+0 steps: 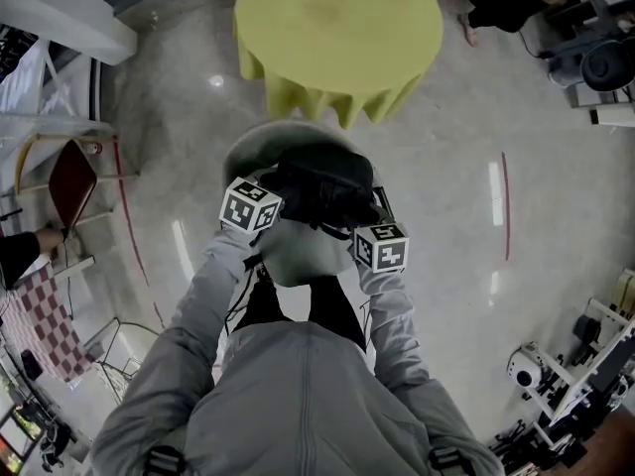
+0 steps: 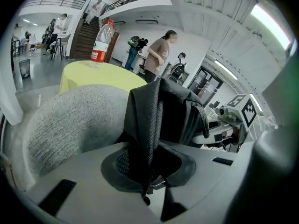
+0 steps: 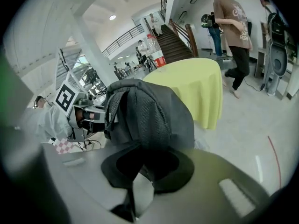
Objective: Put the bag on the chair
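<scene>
Left tool (image 2: 147,181) is clamped on the black bag (image 1: 322,191), and right tool (image 3: 140,181) is clamped on its fabric too. The bag is over the grey chair (image 1: 283,137), just in front of the backrest.

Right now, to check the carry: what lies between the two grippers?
The black bag, flanked by the left gripper and right gripper above the grey chair; the head view shows it.

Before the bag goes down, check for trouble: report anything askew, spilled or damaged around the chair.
Nothing stands out. The black bag is bunched between the left gripper and right gripper over the grey chair; the bottle stands upright on the yellow table.
</scene>
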Available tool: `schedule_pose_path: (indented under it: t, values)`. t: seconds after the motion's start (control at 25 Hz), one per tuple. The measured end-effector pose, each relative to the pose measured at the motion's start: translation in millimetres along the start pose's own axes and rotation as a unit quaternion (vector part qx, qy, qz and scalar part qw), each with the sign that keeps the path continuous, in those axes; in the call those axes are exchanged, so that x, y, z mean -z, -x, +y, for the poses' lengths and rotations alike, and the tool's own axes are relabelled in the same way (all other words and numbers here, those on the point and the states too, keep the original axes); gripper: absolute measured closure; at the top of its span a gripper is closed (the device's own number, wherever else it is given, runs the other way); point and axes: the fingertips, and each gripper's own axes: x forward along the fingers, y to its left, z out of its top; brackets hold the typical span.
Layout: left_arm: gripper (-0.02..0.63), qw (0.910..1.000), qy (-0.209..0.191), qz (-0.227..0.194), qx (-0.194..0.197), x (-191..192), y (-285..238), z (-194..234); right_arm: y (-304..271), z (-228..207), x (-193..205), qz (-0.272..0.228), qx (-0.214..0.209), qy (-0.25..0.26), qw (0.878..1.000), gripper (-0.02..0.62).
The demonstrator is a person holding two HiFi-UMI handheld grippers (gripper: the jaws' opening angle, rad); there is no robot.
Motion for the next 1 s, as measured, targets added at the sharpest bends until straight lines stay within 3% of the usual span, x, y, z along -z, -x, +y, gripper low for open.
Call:
schedule_pose_path:
  t: [0.48,0.6,0.76,1.0]
  values:
    - [0.515,0.9989,0.023,0.019,-0.035,-3,-27,45,-45,-21,-22,0.000,0.026,0.001,1.000,0.532]
    - [0.483,0.9973,0.024,0.039,-0.056,2,-24,50,-46,-25,-21,0.000,0.039,0.001,0.999,0.507]
    - [0.448,0.9948,0.010,0.059,-0.083,12,-14,58,-35,-30,-16,-0.003,0.052,-0.010,0.999,0.404]
    - [0.448,0.9931,0.003,0.054,-0.104,29,23,65,2,-30,-10,-0.024,0.085,-0.009,0.996,0.405]
